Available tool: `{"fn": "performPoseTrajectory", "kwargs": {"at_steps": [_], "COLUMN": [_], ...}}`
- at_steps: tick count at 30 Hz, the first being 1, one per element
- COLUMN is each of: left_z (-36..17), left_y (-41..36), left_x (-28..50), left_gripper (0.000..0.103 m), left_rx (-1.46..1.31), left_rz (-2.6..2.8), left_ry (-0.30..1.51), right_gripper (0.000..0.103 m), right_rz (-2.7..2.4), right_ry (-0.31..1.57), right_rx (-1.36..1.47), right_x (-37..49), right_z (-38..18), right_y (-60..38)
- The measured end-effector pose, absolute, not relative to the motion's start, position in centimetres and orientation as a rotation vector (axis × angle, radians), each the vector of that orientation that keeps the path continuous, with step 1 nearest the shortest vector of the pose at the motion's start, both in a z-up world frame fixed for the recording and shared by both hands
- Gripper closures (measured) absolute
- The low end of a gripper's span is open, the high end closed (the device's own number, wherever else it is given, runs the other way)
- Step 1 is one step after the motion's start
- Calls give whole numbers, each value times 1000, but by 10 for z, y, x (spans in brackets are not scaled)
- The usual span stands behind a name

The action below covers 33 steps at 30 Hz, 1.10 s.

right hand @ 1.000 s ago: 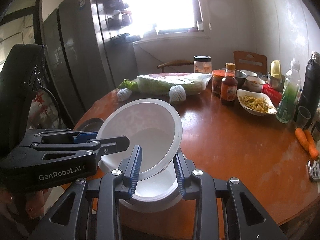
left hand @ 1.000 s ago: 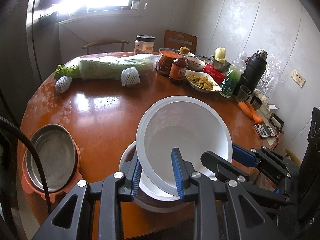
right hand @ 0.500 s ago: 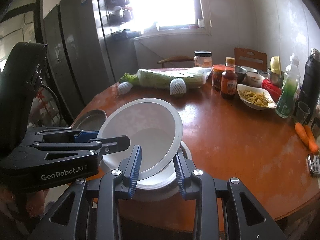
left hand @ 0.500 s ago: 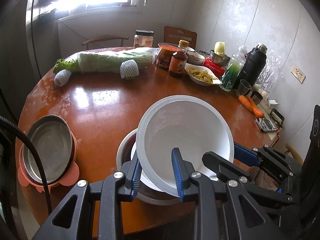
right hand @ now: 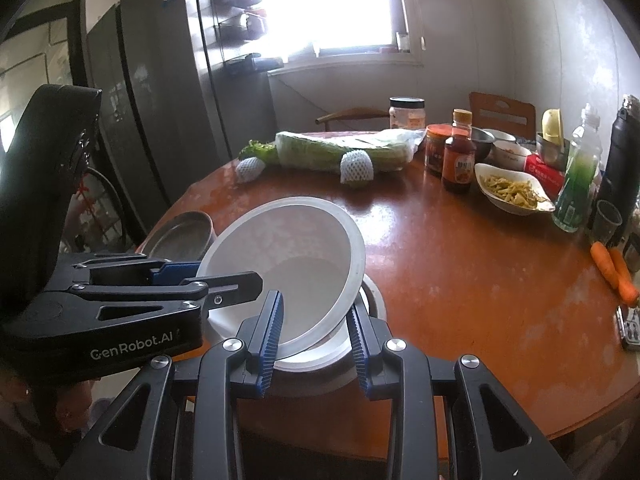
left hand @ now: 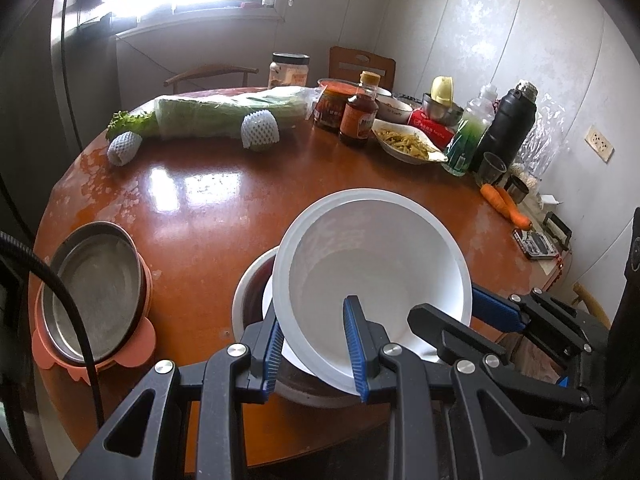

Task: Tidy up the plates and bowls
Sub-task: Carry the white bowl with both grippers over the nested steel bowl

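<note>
White bowl (left hand: 372,264): tilted, held over stacked bowls (left hand: 256,280) at near edge of tabletop (left hand: 200,208). Left tongs (left hand: 316,354) and right tongs (right hand: 316,338): both clamped on its rim, opposite sides.

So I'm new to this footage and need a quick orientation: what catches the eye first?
A tilted white bowl fills the foreground, its rim clamped by both the left gripper and the right gripper, above a stack of dishes at the near table edge. Left of it sits a steel pan on a pink holder; a wrapped cabbage lies across the far side.
</note>
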<state>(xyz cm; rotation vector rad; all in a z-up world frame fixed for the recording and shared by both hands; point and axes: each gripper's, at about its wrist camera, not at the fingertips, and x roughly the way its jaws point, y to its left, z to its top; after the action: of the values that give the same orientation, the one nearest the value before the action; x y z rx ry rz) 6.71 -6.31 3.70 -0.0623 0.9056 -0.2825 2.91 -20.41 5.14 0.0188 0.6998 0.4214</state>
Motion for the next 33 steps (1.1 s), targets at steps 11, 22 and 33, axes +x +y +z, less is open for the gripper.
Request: {"fn": "performPoseTrajectory", "kwargs": {"at_steps": [11, 22, 33], "left_z": [21, 11, 4], "left_y": [-68, -67, -67], "left_x": [77, 82, 85], "left_gripper": [74, 74, 74], "left_rx": [-54, -46, -38], "left_rz": [-276, -263, -255], "left_ry": [943, 956, 963], "right_gripper": [69, 69, 69], "right_rz": [416, 429, 433], "right_ry": [730, 748, 771], "right_rx": [21, 34, 43], "right_x": [37, 42, 48], "right_z": [40, 31, 21], "right_y": [-206, -208, -207]}}
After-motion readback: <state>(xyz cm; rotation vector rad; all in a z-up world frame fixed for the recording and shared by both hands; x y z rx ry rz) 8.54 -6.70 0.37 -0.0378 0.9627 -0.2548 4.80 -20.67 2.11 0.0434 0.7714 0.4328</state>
